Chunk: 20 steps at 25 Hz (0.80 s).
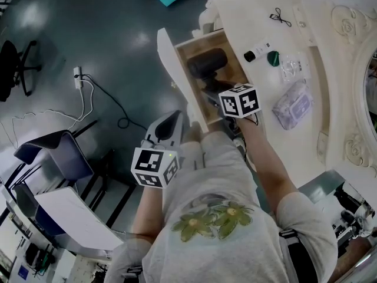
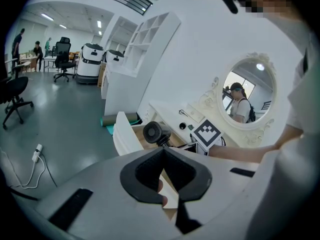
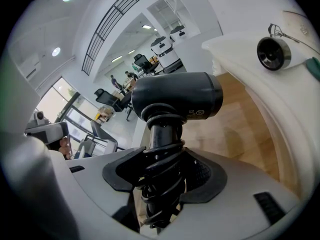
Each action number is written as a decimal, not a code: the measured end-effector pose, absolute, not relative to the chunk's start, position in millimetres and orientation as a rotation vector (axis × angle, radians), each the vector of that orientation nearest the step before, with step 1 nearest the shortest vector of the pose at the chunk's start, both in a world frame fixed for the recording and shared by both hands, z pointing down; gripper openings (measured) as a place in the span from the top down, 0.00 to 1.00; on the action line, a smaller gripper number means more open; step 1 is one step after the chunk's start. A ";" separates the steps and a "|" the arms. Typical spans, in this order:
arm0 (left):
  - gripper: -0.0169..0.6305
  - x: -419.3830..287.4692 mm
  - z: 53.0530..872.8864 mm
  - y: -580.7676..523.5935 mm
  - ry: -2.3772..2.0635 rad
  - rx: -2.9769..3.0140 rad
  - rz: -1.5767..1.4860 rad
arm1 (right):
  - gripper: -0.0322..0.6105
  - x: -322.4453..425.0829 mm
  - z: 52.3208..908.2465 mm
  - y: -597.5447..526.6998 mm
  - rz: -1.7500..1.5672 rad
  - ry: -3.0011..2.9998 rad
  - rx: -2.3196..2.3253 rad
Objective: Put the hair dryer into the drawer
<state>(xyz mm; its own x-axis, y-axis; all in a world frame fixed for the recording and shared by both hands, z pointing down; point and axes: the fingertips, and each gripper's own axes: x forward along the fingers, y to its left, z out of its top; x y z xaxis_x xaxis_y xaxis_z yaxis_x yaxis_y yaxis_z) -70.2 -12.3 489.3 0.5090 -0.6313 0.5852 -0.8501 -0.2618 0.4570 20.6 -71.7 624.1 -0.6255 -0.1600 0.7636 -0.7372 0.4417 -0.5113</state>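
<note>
A black hair dryer (image 1: 207, 63) hangs over the open wooden drawer (image 1: 171, 58) of a white dressing table. My right gripper (image 1: 219, 94) is shut on its handle, which has the cord coiled round it. In the right gripper view the dryer's barrel (image 3: 177, 96) lies crosswise above the right gripper (image 3: 162, 159), with the drawer's wooden bottom (image 3: 240, 119) behind it. My left gripper (image 1: 168, 125) is held back at the drawer's near end and grips nothing. From the left gripper (image 2: 162, 154), whose jaw tips meet, I see the dryer (image 2: 152, 132) and the drawer front (image 2: 122, 134).
The dressing table top (image 1: 259, 16) carries a small bottle (image 1: 257, 50), a green cap (image 1: 273, 58), a purple packet (image 1: 293, 105) and a black clip (image 1: 281, 17). An oval mirror (image 2: 248, 91) stands behind. On the floor are a power strip (image 1: 78, 78) with cable and a chair (image 1: 56, 155).
</note>
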 end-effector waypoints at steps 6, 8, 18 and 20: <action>0.96 -71.3 493.9 -13.2 -1.204 1.986 0.356 | 0.60 22.5 635.2 -73.0 1.169 -2.028 0.763; 0.96 -71.8 495.3 -14.0 -1.199 1.985 0.352 | 0.60 23.0 638.3 -73.5 1.170 -2.016 0.770; 0.96 -77.3 494.5 -21.8 -1.197 1.986 0.344 | 0.60 25.0 657.0 -74.9 1.186 -1.971 0.774; 0.96 -78.1 495.1 -22.7 -1.196 1.983 0.345 | 0.60 24.7 659.6 -74.8 1.198 -1.963 0.773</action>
